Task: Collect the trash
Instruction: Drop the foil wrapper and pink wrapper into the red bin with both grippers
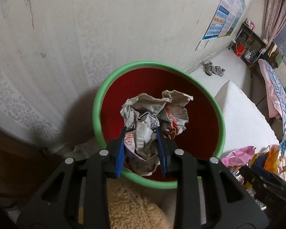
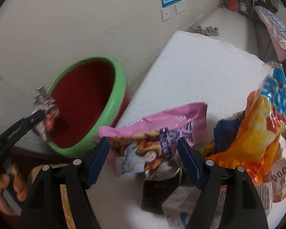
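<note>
My left gripper (image 1: 141, 129) is shut on a crumpled newspaper wad (image 1: 154, 110), which hangs over the mouth of a red bin with a green rim (image 1: 97, 105). The right wrist view shows the same bin (image 2: 120, 87) at the left, with the left gripper's tip and its paper (image 2: 46, 108) at the rim. My right gripper (image 2: 143, 141) is open above a white surface (image 2: 200, 66). A pink snack bag (image 2: 158, 122) lies between and just beyond its blue fingers; the pads do not press on it.
An orange and blue snack bag (image 2: 257, 124), a dark carton (image 2: 158, 190) and other wrappers are piled at the right. A hand (image 2: 2, 190) holds the left gripper. A beige fluffy thing (image 1: 133, 206) lies below the bin. Shoes (image 1: 213, 69) sit by the wall.
</note>
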